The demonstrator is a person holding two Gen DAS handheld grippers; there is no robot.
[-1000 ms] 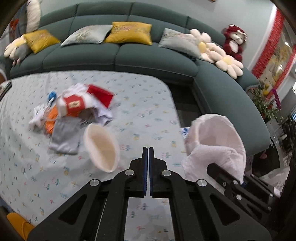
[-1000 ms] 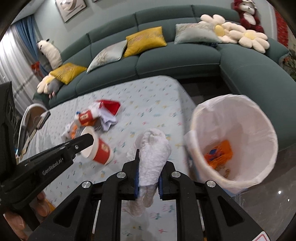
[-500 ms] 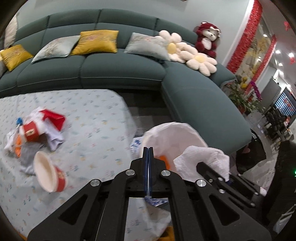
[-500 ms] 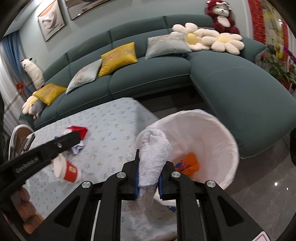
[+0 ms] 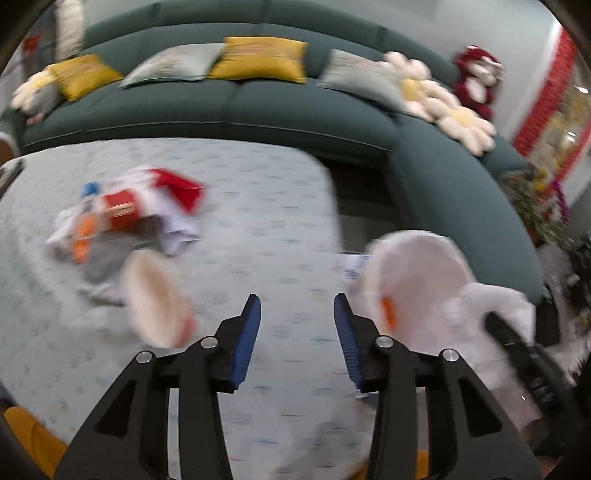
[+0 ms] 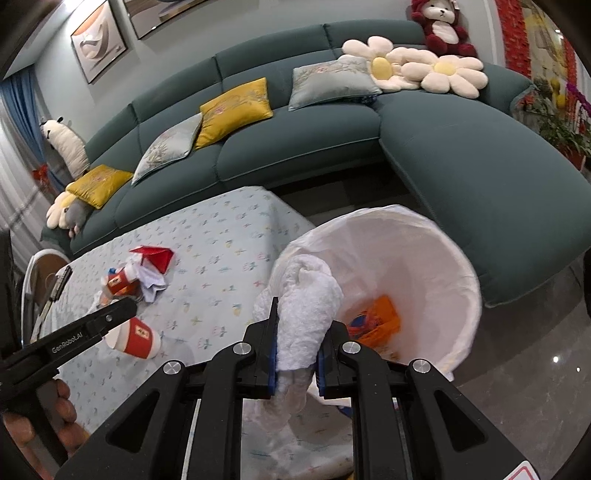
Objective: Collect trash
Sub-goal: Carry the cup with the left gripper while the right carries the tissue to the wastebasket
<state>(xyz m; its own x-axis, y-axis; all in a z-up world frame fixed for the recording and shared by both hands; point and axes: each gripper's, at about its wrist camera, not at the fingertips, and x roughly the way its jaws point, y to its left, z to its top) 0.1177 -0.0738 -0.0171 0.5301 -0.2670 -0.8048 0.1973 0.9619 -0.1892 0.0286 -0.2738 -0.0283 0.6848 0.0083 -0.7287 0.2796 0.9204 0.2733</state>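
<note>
Between right hand-held gripper [image 6: 295, 354] pads, white tissue wad [image 6: 306, 314], above lined bin [image 6: 424, 266]

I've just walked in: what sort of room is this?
Most likely a home living room: a curved dark green sofa with yellow cushions, a red plush bear, framed wall art.

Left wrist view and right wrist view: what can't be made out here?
- Left wrist view: motion blur smears the trash pile; items unreadable.
- Right wrist view: the white tissue wad in the right gripper hides part of the bin floor.
- Left gripper: only one finger shows in the right wrist view.
</note>
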